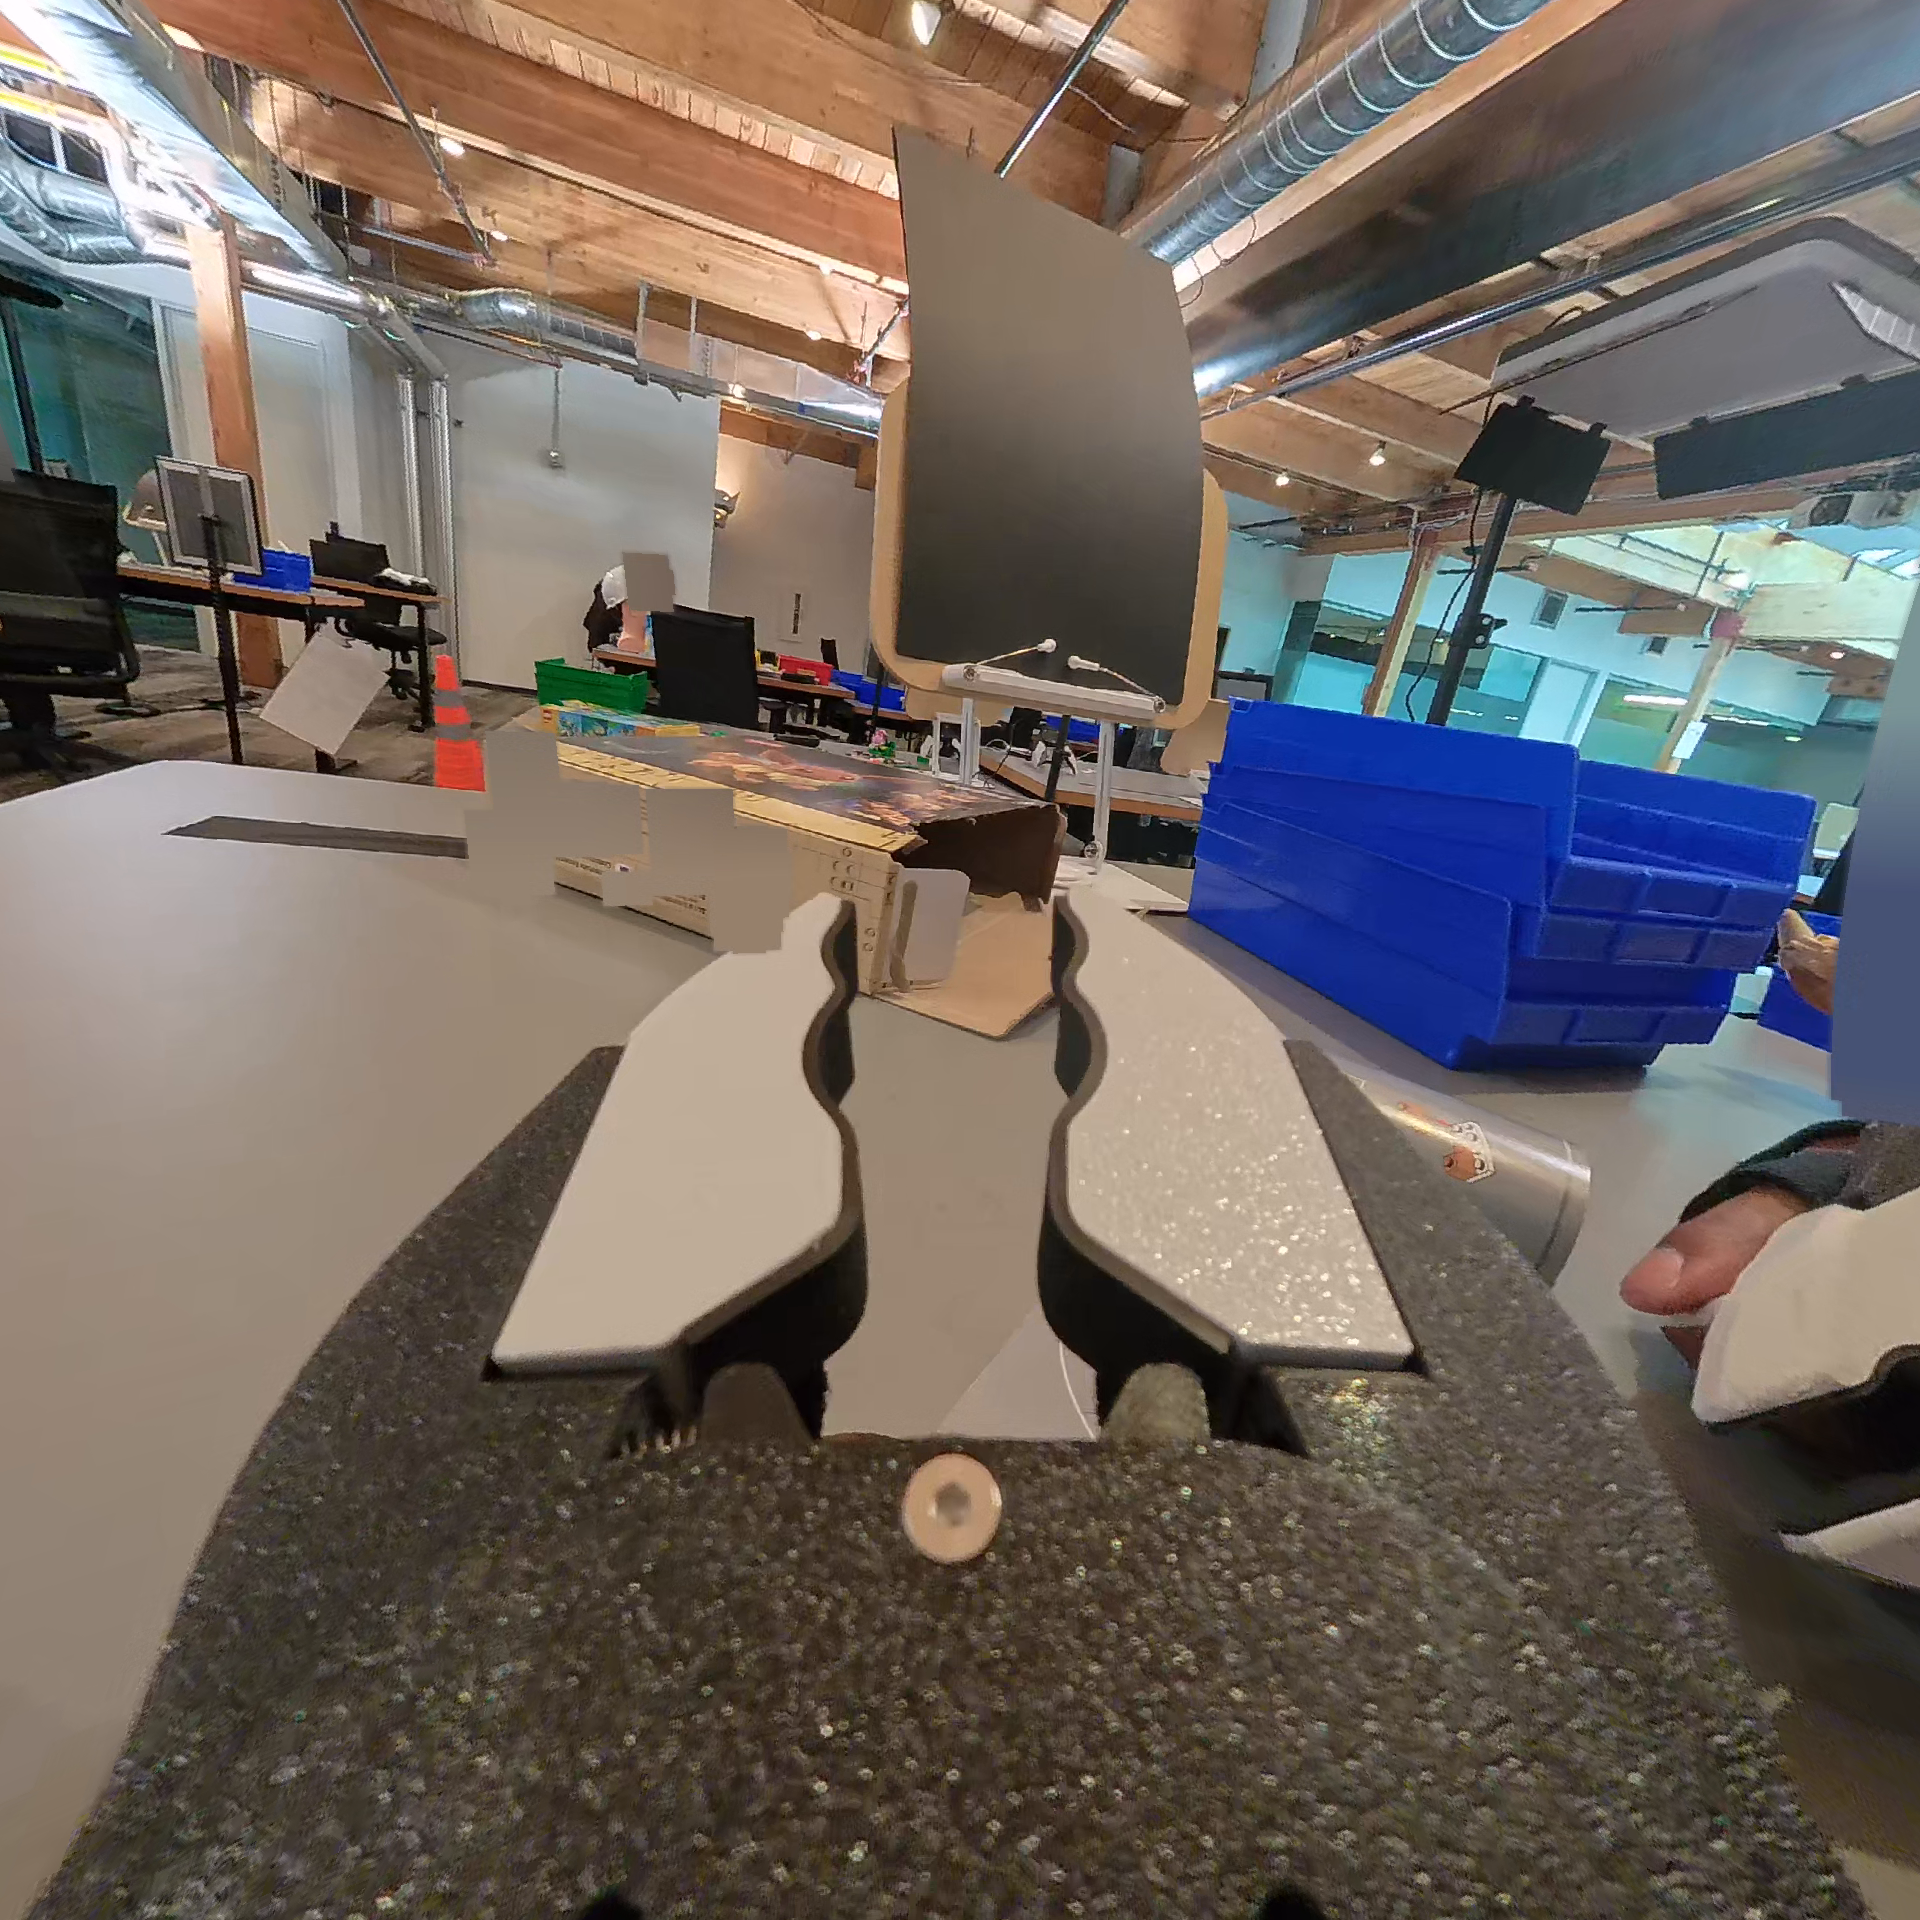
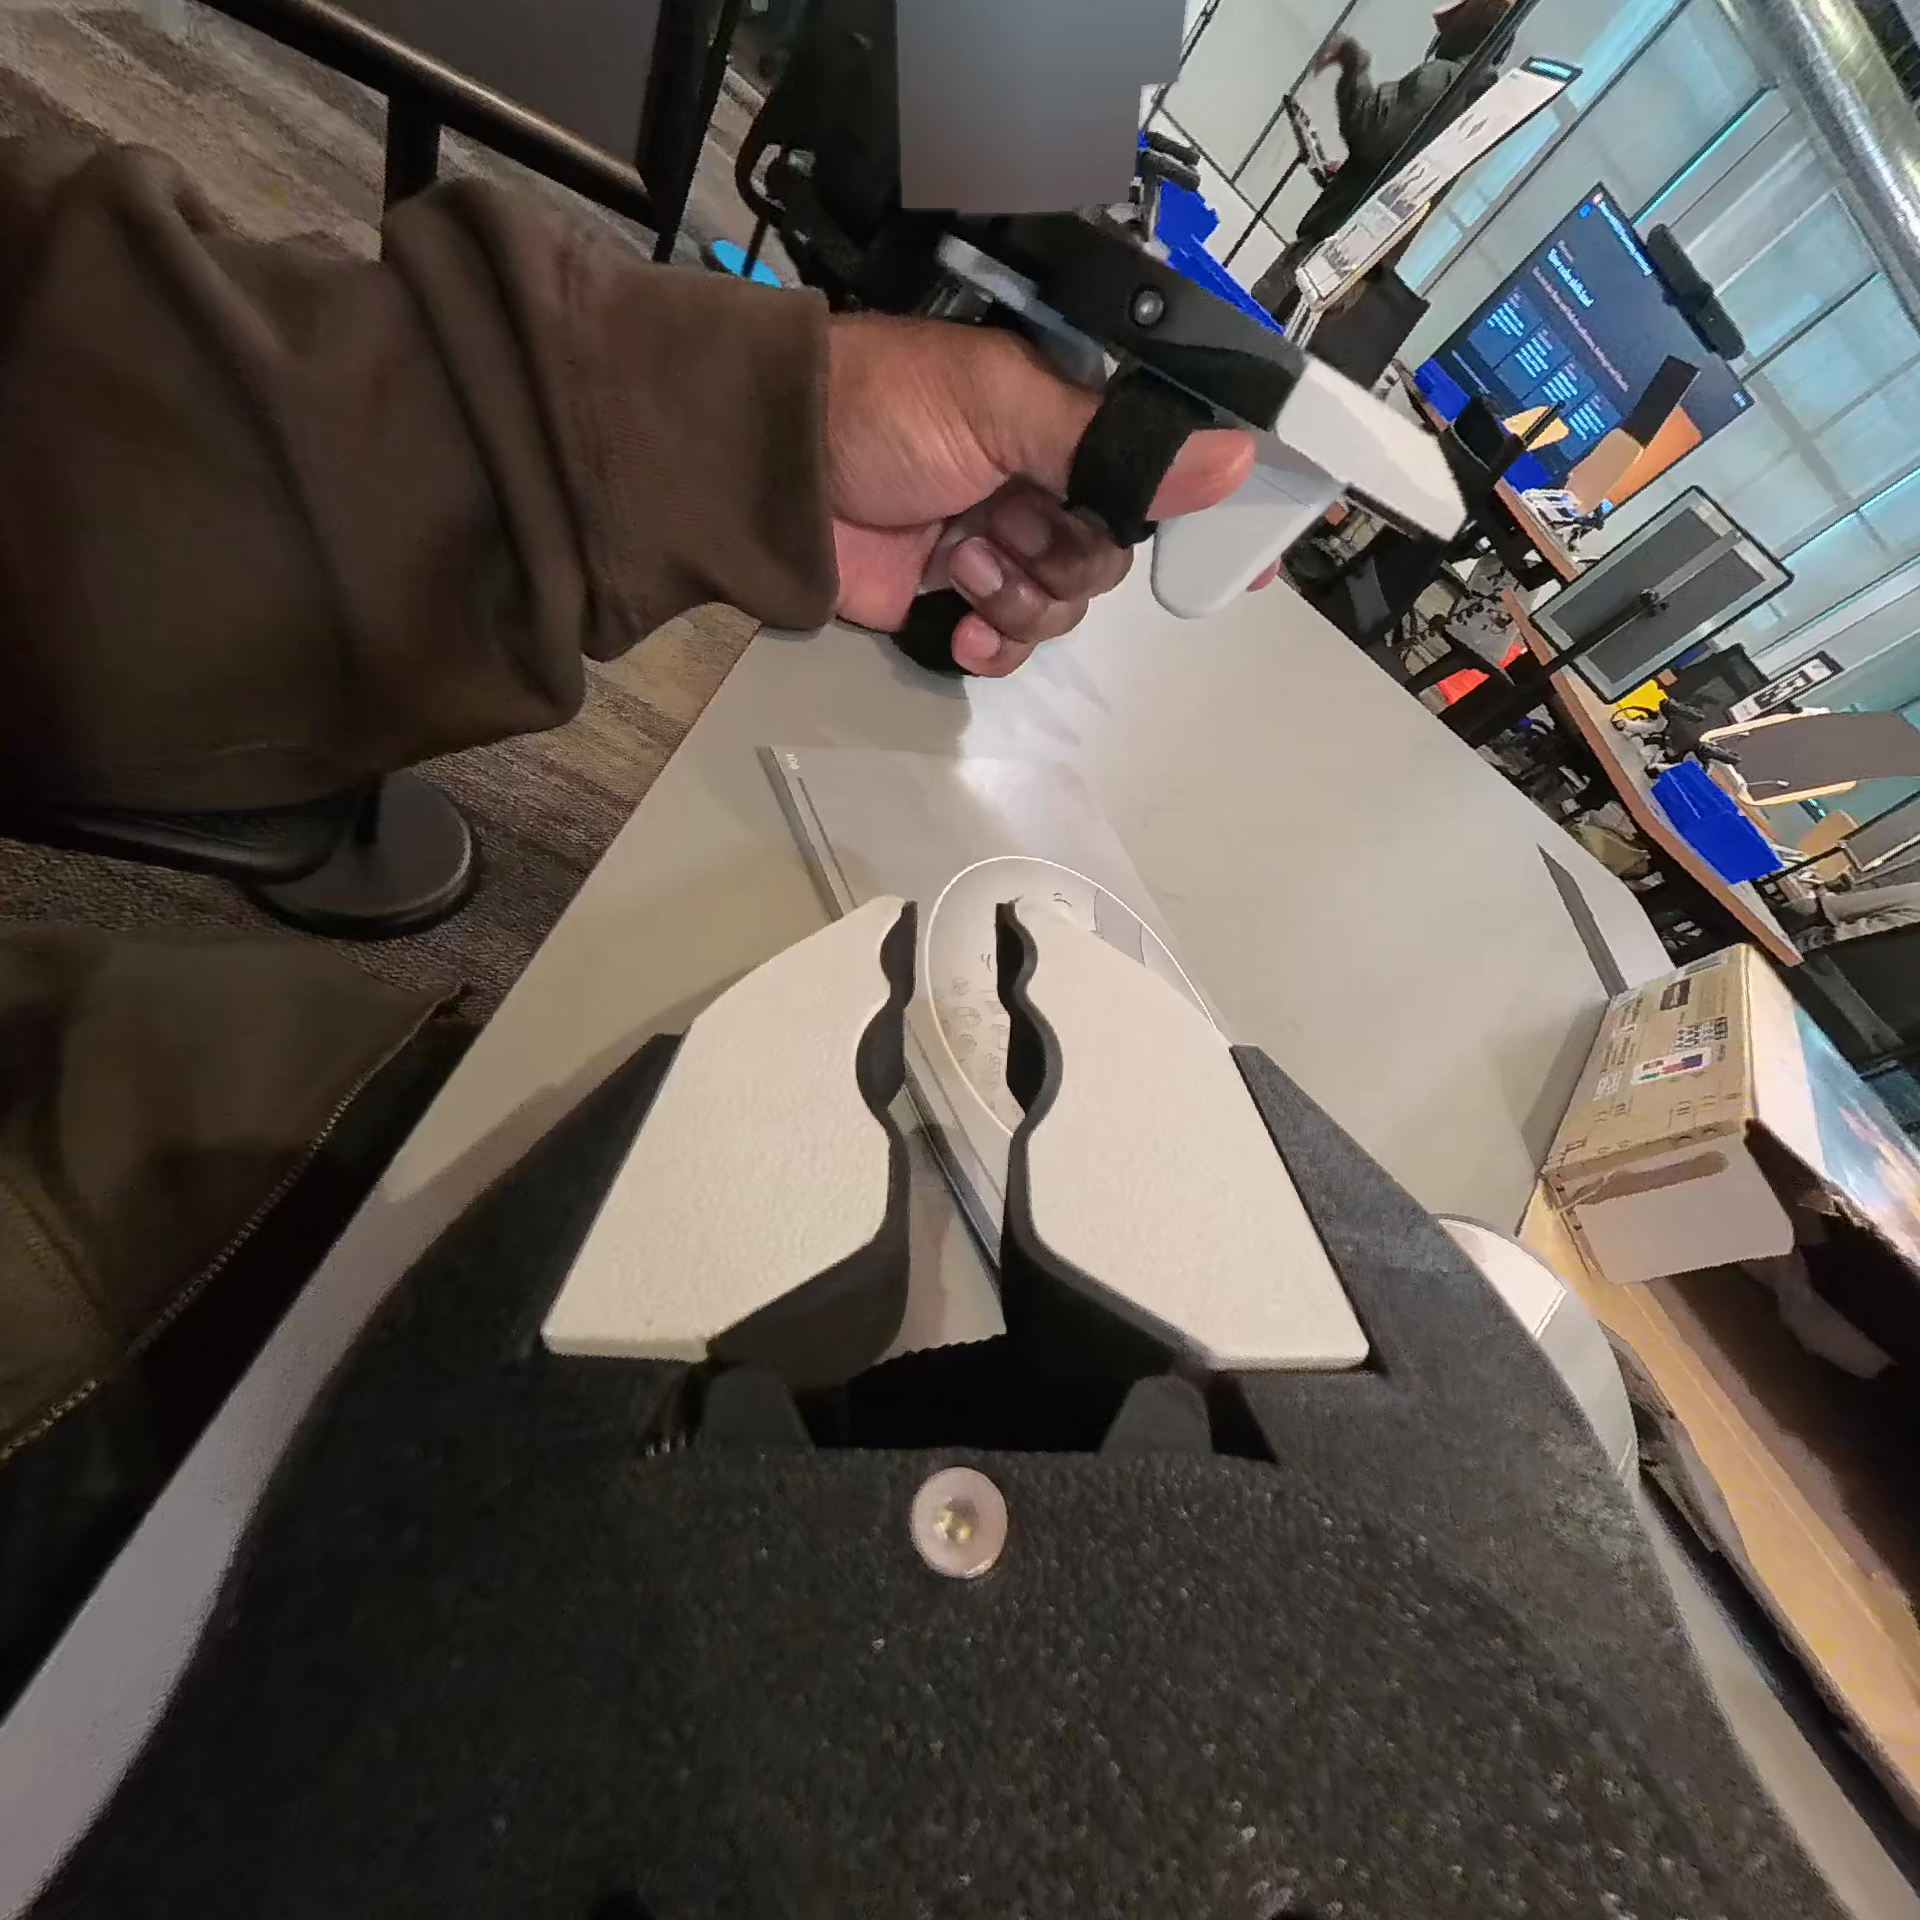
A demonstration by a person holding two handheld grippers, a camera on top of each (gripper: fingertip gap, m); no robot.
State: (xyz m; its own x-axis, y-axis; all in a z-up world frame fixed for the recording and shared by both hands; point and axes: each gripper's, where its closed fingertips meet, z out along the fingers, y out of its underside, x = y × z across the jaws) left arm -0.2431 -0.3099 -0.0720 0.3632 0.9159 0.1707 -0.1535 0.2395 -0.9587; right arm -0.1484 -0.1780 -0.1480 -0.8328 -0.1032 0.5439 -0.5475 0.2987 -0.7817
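We see the left gripper [image 1: 956, 920] spread wide with nothing between its fingers, only bare grey table [image 1: 260, 987] showing through the gap. Ahead of it at 12 o'clock lies an opened cardboard box [image 1: 831, 821], its torn flap end nearest the fingertips but apart from them. A stack of blue bins [image 1: 1455, 883] sits at 2 o'clock, and a dark panel on a stand [image 1: 1039, 468] rises behind the box.

In the right wrist view the right gripper [image 2: 954, 920] has its fingers drawn near each other with a narrow gap left. In that gap we see a white round disc [image 2: 1049, 904] lying on a flat grey booklet [image 2: 935, 810] on the table. We cannot tell whether the fingers touch either one. At 12 o'clock a bare hand [image 2: 935, 468] holds the left gripper above the table.
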